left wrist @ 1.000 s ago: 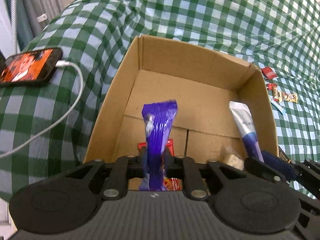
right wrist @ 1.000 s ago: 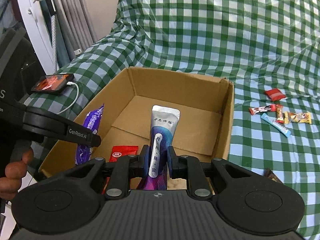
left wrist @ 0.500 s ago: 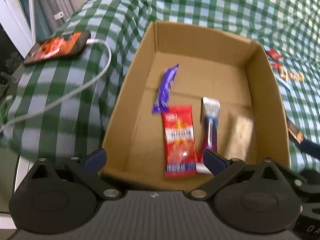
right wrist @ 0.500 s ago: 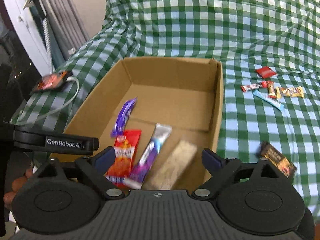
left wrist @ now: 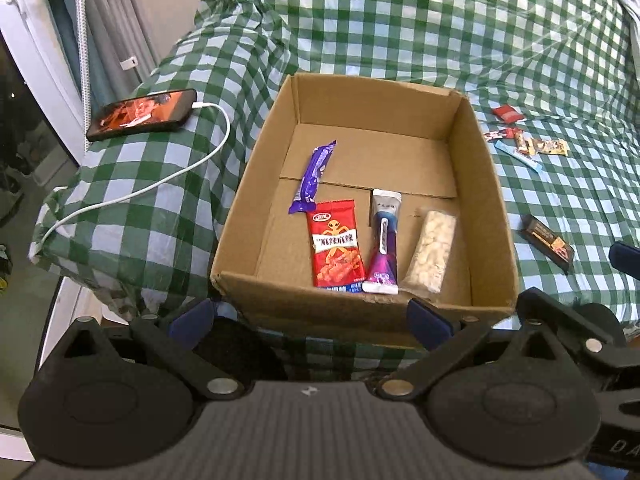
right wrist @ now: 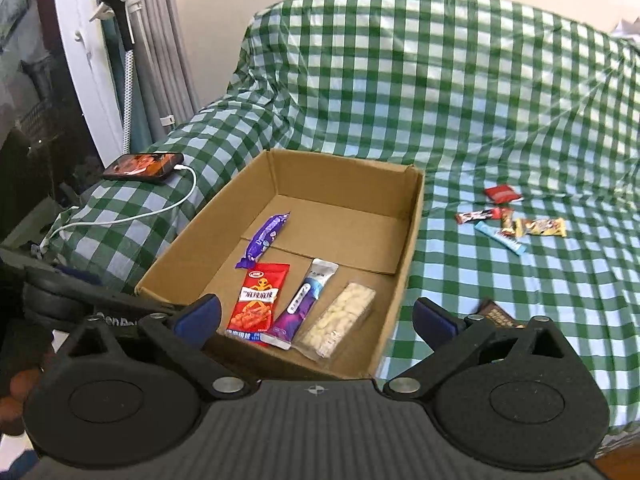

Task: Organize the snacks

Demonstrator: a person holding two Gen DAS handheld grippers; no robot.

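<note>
The cardboard box [left wrist: 486,184] sits open on a surface draped with a green-and-white checked cloth [left wrist: 400,20], and everything here is placed relative to it. Four snacks lie flat on the floor of the box: a purple wrapper [left wrist: 313,176] toward the box's left wall, a red packet [left wrist: 335,243] just in front of it with their ends touching or overlapping, a silver-and-purple pouch [left wrist: 384,246] right beside the red packet, and a clear pack of pale pieces [left wrist: 431,251] next along, nearest the right wall.

The left gripper [left wrist: 310,322] hovers just outside the near wall of the box, its blue-tipped fingers [left wrist: 428,318] spread wide with nothing between them. The right gripper [right wrist: 316,316] hangs over the box's near right corner, likewise spread wide and empty.

To the right of the box, well apart from it, a small cluster of loose snacks [right wrist: 516,224] lies on the cloth, with a red packet [right wrist: 502,193] of its own kind just beyond them. A dark brown bar [left wrist: 548,242] lies nearer, beside the box's right wall. To the left of the box, a phone [left wrist: 142,119] with a lit screen rests on the cloth, a white cable [left wrist: 160,184] plugged into it.
</note>
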